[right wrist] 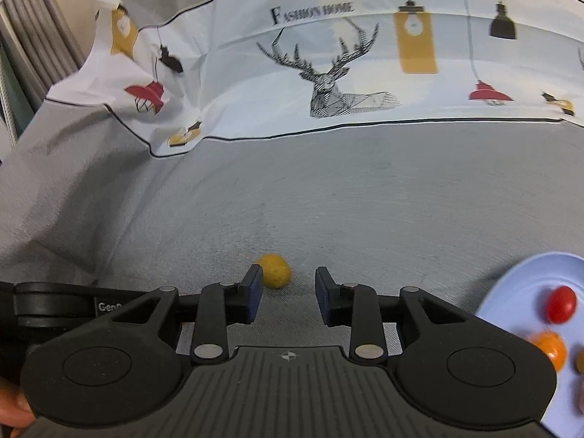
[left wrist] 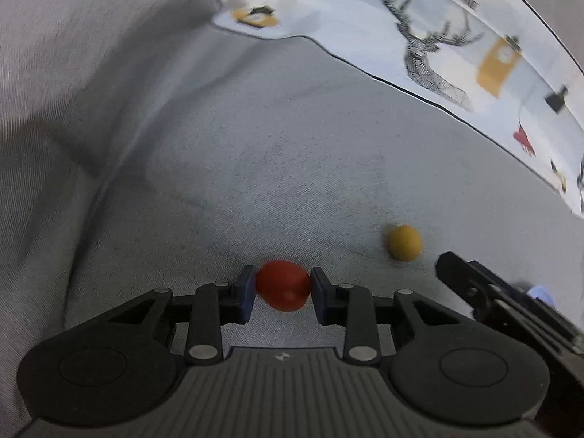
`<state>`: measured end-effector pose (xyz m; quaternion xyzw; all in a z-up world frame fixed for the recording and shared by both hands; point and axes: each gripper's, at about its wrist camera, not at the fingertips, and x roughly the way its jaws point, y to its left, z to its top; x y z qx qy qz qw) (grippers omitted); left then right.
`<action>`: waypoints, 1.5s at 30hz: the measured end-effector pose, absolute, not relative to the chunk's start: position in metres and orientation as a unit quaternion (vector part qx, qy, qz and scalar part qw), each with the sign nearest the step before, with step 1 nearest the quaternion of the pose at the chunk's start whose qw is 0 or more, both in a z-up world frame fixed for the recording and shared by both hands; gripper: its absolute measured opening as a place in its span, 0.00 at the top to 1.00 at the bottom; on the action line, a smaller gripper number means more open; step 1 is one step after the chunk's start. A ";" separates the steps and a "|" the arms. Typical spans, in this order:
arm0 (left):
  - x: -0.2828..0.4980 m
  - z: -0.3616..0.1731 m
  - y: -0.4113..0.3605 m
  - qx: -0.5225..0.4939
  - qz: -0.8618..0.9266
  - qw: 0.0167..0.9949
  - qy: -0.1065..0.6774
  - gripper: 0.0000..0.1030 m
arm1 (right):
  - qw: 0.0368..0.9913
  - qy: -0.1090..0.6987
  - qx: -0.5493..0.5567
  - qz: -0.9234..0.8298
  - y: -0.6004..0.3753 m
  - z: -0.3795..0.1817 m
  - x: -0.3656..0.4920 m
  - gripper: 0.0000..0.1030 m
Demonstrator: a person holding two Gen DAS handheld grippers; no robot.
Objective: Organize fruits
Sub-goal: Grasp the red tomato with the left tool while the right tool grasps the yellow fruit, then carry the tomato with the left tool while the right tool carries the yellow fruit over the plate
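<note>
My left gripper [left wrist: 283, 286] is shut on a small red tomato [left wrist: 283, 284], held between both blue pads just above the grey cloth. A small yellow fruit [left wrist: 404, 242] lies on the cloth to its right. In the right wrist view the same yellow fruit [right wrist: 274, 270] lies just ahead of my right gripper [right wrist: 288, 292], near its left fingertip. My right gripper is open and empty. A pale blue plate [right wrist: 518, 284] at the right holds a red tomato [right wrist: 561, 303], an orange fruit [right wrist: 549, 345] and others cut off by the frame edge.
A grey cloth [right wrist: 365, 200] covers the surface. A white printed cloth with a deer and lamps [right wrist: 328, 84] lies across the far side. The right gripper's body [left wrist: 503, 303] shows at the left wrist view's right edge.
</note>
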<state>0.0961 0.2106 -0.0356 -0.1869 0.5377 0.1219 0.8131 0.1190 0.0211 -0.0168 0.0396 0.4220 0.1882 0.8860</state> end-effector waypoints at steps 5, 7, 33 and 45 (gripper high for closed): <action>0.095 -0.034 0.211 -0.186 0.128 0.814 0.535 0.66 | 0.883 0.425 0.025 0.195 0.032 -0.027 0.133 0.61; 0.094 -0.033 0.212 -0.187 0.128 0.814 0.535 0.66 | 0.881 0.429 0.021 0.199 0.035 -0.032 0.139 0.61; 0.098 -0.033 0.210 -0.179 0.126 0.817 0.533 0.66 | 0.872 0.443 -0.007 0.208 0.048 -0.043 0.144 0.74; 0.079 -0.013 0.205 -0.157 0.141 0.842 0.497 0.66 | 0.909 0.370 0.019 0.193 0.010 0.011 0.104 0.74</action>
